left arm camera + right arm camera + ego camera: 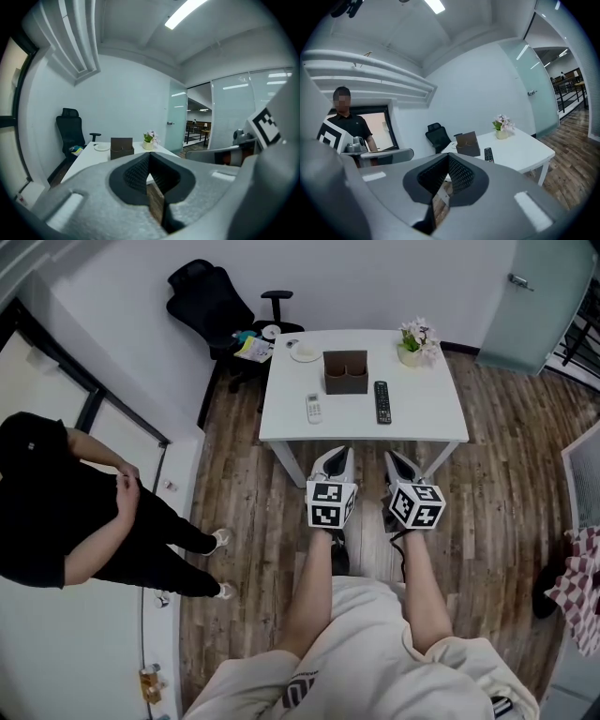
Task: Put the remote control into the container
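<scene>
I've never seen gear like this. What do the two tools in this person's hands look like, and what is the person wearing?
The left gripper and right gripper are tapering light-grey wedges, each carrying a white cube printed with black square markers. Up close, the jaws are grey with black, mesh-textured pads. No sleeves show; the person wears pale shorts.

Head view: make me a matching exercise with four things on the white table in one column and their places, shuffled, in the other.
Things:
1. black remote
2. white remote
3. flower pot
4. brown container

Places on the table:
A. by the far right corner
B. mid-table, behind both remotes
C. nearer the person, right of the container
D. nearer the person, left of the container

Pairs: 1-C, 2-D, 3-A, 4-B
</scene>
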{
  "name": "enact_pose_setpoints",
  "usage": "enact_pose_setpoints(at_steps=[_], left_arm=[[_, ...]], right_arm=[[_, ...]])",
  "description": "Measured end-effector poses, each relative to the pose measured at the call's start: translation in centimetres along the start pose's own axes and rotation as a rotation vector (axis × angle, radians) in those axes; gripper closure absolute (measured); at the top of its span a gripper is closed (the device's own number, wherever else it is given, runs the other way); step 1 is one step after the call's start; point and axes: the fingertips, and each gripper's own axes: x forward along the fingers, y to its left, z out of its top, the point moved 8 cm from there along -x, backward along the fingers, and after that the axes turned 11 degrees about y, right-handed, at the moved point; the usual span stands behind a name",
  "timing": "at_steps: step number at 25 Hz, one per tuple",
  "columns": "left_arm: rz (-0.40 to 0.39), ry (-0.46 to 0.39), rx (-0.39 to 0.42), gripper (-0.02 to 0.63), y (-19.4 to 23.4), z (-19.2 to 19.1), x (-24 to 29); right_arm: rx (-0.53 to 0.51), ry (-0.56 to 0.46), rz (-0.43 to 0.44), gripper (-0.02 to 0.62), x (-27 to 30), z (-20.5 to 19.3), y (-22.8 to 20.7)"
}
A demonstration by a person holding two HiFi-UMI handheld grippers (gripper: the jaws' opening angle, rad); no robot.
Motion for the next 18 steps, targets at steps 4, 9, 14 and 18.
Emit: enact_pose_setpoints(at_steps=[4, 9, 14, 18], left_arm=[[0.016, 0.002, -0.028, 0.603, 1.2, 0.7, 2.0], [0.013, 0.024, -0.079, 0.603, 3.2, 1.6, 4.8], [0.024, 0.054, -0.071, 0.603, 5.2, 2.4, 7.7], [0.022, 0.016, -0.043, 0.603, 6.8, 3.3, 9.7]], right_arm=[[0.023, 0.038, -0.001, 0.594, 1.8, 0.4, -1.5], [-0.012, 0.061, -0.022, 0.594, 4.2, 1.8, -2.6], [-0.001, 0.076, -0.05, 0.594, 6.7, 3.2, -4.1], [0.019, 0.075, -0.07, 0.594, 8.8, 4.3, -5.0]])
